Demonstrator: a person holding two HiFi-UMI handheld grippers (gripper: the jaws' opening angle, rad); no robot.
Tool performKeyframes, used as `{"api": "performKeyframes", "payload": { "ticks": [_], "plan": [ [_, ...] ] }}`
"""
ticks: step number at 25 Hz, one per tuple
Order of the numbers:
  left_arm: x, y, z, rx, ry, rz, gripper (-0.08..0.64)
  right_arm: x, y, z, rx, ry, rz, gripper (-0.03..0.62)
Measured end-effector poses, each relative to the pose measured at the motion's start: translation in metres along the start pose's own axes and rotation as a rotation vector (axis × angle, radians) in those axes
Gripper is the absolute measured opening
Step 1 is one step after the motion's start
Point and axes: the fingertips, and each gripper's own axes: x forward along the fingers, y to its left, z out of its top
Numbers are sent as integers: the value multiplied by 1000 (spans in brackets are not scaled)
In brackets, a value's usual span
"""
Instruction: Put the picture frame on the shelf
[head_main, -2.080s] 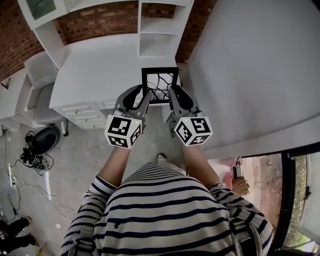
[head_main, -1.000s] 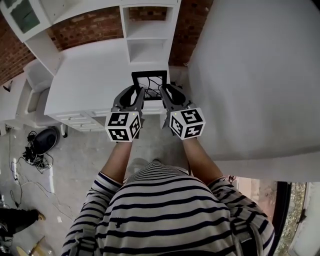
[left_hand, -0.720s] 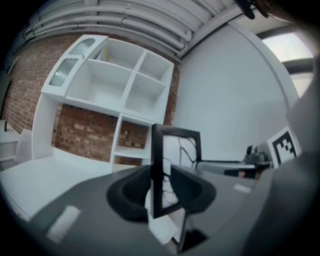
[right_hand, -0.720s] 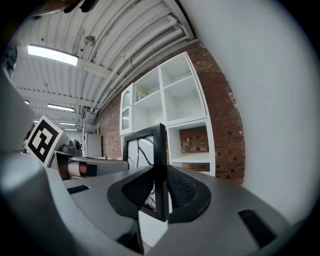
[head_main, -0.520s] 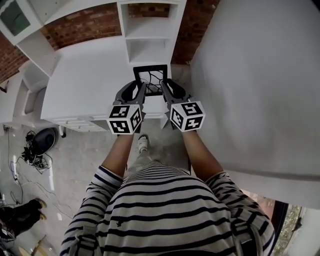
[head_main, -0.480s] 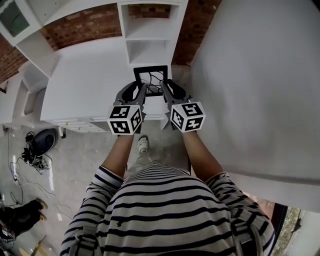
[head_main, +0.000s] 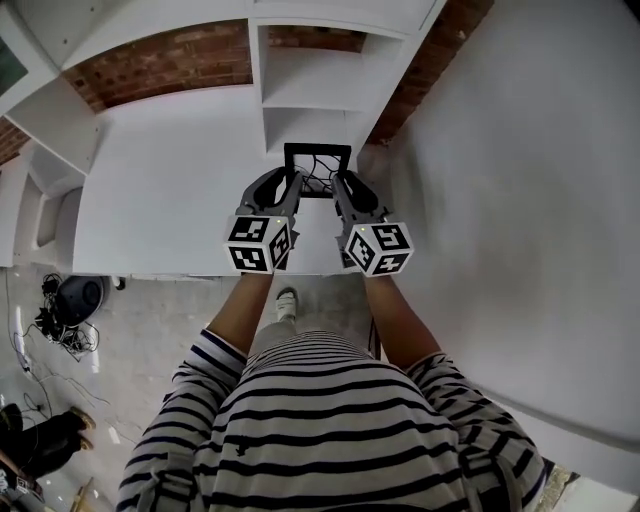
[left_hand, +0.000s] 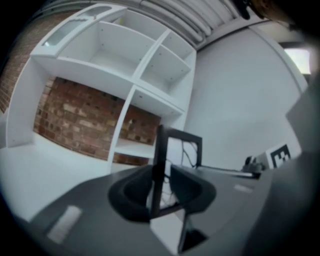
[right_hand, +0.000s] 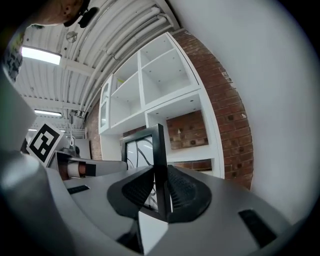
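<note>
A black picture frame (head_main: 317, 170) with a white print of black branching lines is held upright between both grippers over the right end of a white desk (head_main: 170, 190). My left gripper (head_main: 294, 184) is shut on its left edge, and in the left gripper view the frame (left_hand: 175, 165) stands edge-on between the pads. My right gripper (head_main: 340, 186) is shut on the right edge, with the frame (right_hand: 150, 150) pinched there too. The white shelf unit (head_main: 310, 95) with open compartments stands just beyond the frame, against a brick wall.
A white wall (head_main: 530, 200) runs close along the right side. White cabinets (head_main: 40, 110) stand at the left of the desk. On the grey floor lie cables and a dark round object (head_main: 70, 300) at the left. The person's striped shirt (head_main: 330, 420) fills the bottom.
The frame and both grippers have moved forward toward the shelf unit, now over the desk's back right part. The grips have not changed.
</note>
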Motion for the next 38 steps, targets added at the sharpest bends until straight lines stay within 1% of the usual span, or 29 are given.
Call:
{"api": "performKeyframes", "payload": {
  "ticks": [6, 14, 19, 23, 27, 30, 35, 38],
  "plan": [
    [44, 37, -12, -26, 22, -11, 112, 48, -23, -16, 20, 9, -35, 71],
    [99, 66, -48, -59, 24, 4, 112, 95, -66, -55, 68, 24, -67, 70],
    [130, 78, -69, -44, 16, 15, 112, 120, -94, -82, 105, 23, -54, 69],
    [155, 89, -90, -44, 15, 17, 112, 142, -117, -102, 118, 16, -44, 69],
    [179, 106, -106, -40, -5, 18, 112, 166, -133, -120, 121, 2, -41, 69],
    [194, 121, -110, -39, -20, 27, 111, 181, -138, -126, 119, -7, -37, 71],
    [215, 139, -107, -14, -61, 39, 112, 205, -148, -133, 136, -32, -39, 71],
    [224, 146, -110, -12, -65, 51, 112, 215, -152, -133, 134, -34, -38, 71]
  ]
}}
